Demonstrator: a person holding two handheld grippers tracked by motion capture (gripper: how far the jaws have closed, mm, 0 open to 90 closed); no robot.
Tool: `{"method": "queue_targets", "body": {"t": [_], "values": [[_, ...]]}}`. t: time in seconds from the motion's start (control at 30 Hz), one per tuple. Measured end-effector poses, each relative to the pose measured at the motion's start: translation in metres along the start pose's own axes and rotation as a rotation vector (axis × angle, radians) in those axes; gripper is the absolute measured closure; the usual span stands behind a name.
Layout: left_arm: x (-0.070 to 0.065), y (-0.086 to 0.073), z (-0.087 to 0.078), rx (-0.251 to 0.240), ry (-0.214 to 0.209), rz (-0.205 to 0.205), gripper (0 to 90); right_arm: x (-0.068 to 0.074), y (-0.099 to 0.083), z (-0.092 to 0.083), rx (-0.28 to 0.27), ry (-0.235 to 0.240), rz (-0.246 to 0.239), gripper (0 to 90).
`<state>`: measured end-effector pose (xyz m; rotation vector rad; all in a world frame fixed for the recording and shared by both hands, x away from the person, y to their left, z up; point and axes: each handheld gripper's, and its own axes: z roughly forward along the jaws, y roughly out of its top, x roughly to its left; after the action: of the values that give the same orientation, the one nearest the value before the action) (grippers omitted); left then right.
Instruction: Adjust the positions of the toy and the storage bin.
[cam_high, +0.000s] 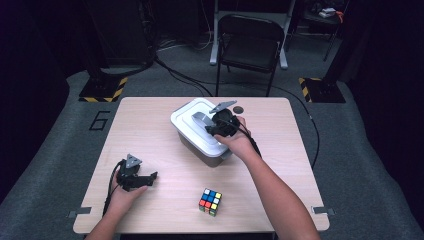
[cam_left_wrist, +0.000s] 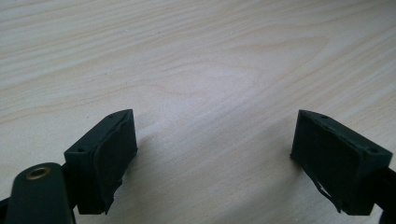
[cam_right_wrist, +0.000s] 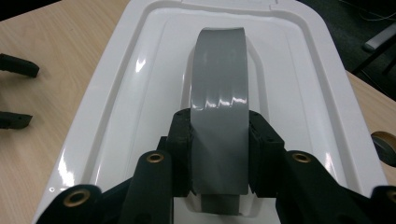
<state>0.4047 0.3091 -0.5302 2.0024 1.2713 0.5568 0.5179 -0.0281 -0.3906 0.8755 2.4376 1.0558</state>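
grey handle (cam_right_wrist: 218, 107) base hidden btwn right gripper (cam_right_wrist: 219, 154) jaws

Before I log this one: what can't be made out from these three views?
- Inside of the white box: hidden by its lid in the high view and right gripper view.
- Near end of the grey handle: covered by the right gripper, shut on it.
- Small dark round thing behind the box: too small to identify; cut off by the frame edge in the right gripper view.
- Far faces of the cube: turned away.
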Motion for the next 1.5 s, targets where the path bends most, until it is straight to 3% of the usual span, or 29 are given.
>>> {"method": "queue_targets", "body": {"t": [0.17,0.2,0.3,0.5,0.73,0.97,1.5], "values": [[0.001,0.000,0.000,0.007,-0.001,0.009,13.9,0.002,-0.004,-0.006,0.014,0.015,-0.005,66.9],[0.000,0.000,0.000,0.001,0.000,0.002,13.9,0.001,-0.005,-0.008,0.015,0.016,-0.024,66.9],[0.000,0.000,0.000,0.004,0.000,0.006,13.9,0.004,-0.009,-0.012,0.006,0.021,-0.007,66.9],[0.000,0.000,0.000,0.003,0.000,0.003,13.9,0.006,-0.018,-0.022,0.010,0.043,-0.034,67.0],[0.000,0.000,0.000,0.001,0.001,0.001,13.9,0.010,-0.027,-0.033,0.017,0.063,-0.026,67.0],[0.000,0.000,0.000,0.001,0.001,0.001,13.9,0.011,-0.035,-0.044,0.021,0.088,-0.058,67.0],[0.000,0.000,0.000,0.001,0.002,0.001,14.0,0.016,-0.050,-0.061,0.025,0.100,-0.065,67.0]]}}
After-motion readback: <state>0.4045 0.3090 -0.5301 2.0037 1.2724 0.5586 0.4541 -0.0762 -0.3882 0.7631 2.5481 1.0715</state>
